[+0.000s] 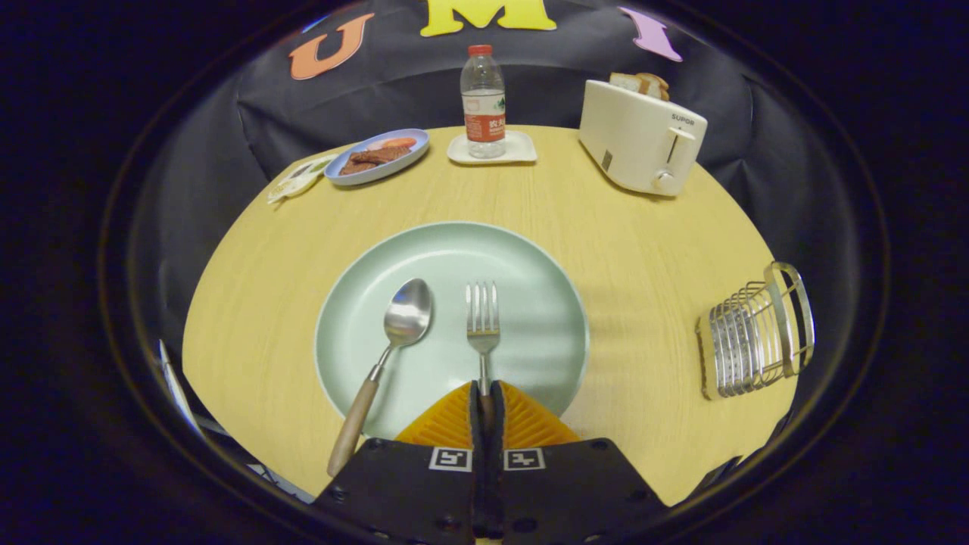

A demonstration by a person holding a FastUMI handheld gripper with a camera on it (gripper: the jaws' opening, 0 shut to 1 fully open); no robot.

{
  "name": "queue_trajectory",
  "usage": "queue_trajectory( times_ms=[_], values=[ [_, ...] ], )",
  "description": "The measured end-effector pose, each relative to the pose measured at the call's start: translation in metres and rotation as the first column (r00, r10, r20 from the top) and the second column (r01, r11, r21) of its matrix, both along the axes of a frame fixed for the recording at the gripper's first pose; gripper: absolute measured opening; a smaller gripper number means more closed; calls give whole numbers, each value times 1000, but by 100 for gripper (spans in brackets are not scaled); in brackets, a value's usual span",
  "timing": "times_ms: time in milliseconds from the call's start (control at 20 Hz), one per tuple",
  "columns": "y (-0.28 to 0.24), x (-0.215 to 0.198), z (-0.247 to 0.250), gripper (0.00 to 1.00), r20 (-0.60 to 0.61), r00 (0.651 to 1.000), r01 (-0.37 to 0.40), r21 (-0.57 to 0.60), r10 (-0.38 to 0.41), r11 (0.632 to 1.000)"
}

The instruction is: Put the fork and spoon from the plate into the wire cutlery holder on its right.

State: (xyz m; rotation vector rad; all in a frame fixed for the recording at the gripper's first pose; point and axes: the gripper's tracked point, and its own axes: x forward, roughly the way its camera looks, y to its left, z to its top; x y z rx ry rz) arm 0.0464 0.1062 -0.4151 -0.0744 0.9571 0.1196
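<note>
A pale green plate [530,288] lies on the wooden table just ahead of my fingers. On it rest a spoon [394,341] with a wooden handle, to the left, and a fork [482,318], tines pointing away. My gripper [485,393] is shut on the fork's handle, which runs back between the two fingers and is hidden there. The fork still looks level with the plate. The spoon's handle sticks out over the plate's near rim, left of my fingers. The wire cutlery holder [757,333] stands to the right of the plate, near the table's edge.
At the back of the table stand a white toaster [643,136] with bread in it, a water bottle [483,102] on a white coaster, and a blue plate [377,157] of food with a packet beside it. Bare wood separates the plate from the holder.
</note>
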Motion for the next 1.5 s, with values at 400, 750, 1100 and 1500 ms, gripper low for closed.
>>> queue_trajectory(
  times_ms=[400, 750, 1100, 1500],
  values=[
    [-17, -1, 78, 0, 3, 999, 50, 75, -51, 996],
    [-109, -14, 161, 0, -12, 994, 109, 75, -108, 991],
    [-202, -35, 178, 0, -121, 985, 122, 10, -120, 992],
    [-223, -40, 133, 1, -320, 935, 181, 60, -153, 982]
  ],
)
